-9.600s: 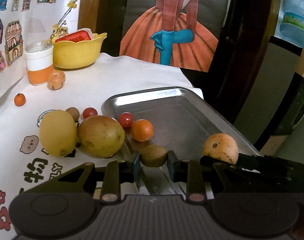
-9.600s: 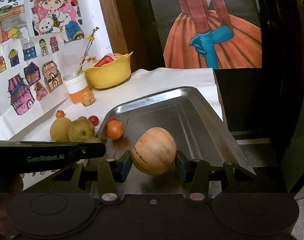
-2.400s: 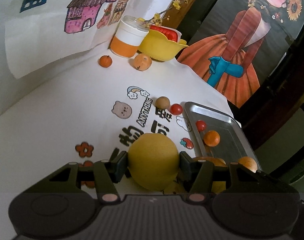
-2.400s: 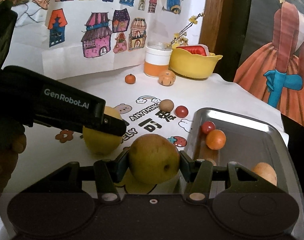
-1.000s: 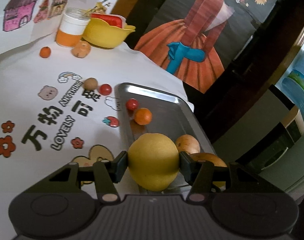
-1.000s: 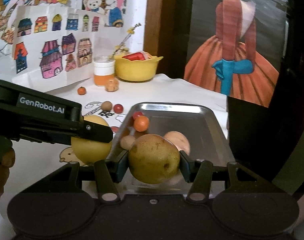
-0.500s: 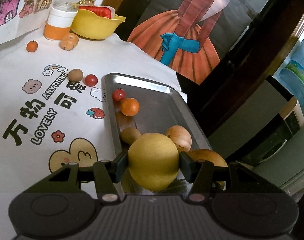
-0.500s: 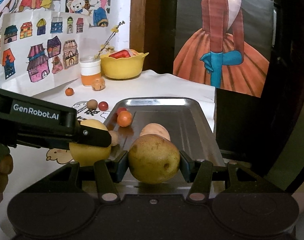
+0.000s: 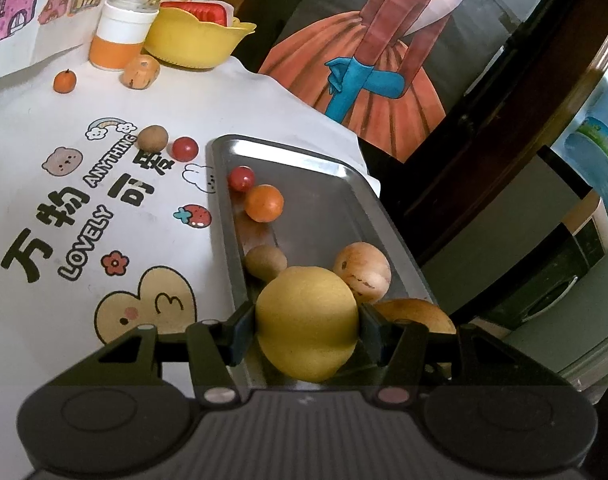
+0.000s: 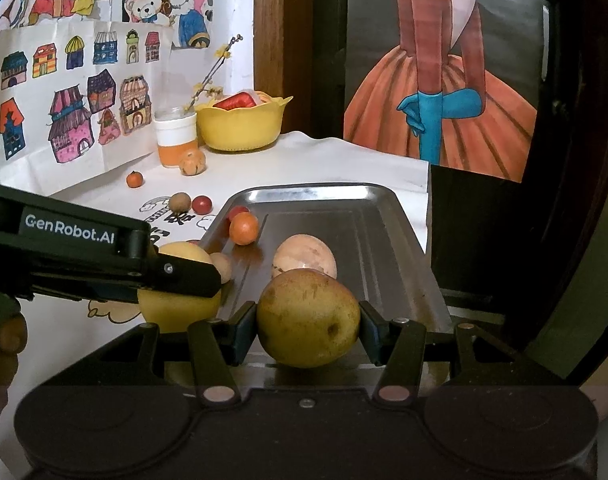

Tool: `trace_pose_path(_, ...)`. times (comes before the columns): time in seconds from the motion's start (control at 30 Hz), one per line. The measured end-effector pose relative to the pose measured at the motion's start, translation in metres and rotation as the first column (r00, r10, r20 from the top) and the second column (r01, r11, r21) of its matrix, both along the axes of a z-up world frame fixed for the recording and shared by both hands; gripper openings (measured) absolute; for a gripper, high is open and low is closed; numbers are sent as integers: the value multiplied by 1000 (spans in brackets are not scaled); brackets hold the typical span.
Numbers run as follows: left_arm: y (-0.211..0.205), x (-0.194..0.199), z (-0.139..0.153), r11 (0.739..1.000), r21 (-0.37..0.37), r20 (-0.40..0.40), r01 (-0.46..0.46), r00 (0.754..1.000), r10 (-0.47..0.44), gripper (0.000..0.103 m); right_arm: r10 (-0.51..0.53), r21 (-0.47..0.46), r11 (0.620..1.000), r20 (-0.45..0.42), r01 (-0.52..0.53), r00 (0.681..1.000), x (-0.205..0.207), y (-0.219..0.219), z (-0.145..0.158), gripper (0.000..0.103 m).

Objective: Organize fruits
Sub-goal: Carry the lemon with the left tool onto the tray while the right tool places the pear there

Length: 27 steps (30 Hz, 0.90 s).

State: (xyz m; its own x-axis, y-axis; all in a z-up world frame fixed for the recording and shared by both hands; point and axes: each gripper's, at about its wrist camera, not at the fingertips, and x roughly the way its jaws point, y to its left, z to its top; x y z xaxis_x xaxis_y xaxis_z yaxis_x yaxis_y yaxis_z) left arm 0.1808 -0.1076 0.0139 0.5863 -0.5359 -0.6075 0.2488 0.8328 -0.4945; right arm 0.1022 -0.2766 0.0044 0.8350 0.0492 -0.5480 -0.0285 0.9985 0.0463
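Observation:
My left gripper (image 9: 307,322) is shut on a yellow fruit (image 9: 304,312), held over the near left corner of the metal tray (image 9: 343,196). My right gripper (image 10: 308,320) is shut on a brownish-yellow pear (image 10: 304,308) above the tray's (image 10: 367,232) near end, just right of the yellow fruit (image 10: 172,312). In the tray lie a cherry tomato (image 9: 241,178), a small orange (image 9: 264,209), a kiwi (image 9: 264,260) and a tan round fruit (image 9: 361,270). The pear (image 9: 419,314) shows partly behind my left gripper's right finger.
On the printed white tablecloth (image 9: 104,184) left of the tray sit a kiwi (image 9: 152,138) and a cherry tomato (image 9: 184,149). Farther back are a tiny orange (image 9: 64,81), a tan fruit (image 9: 140,72), an orange-banded jar (image 9: 122,36) and a yellow bowl (image 9: 196,42). The table drops off past the tray's right side.
Both grippers have carried their fruits from the tablecloth over to the tray's near end and come down closer to it. Neither grip has altered.

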Motion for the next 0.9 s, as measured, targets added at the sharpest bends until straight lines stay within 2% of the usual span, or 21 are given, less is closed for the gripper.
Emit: trace_pose_path(0.9,-4,1,-3,1000,30,6,6,1000,-6,60,7,6,1000,-25,-7,1000,6,0,-6,56)
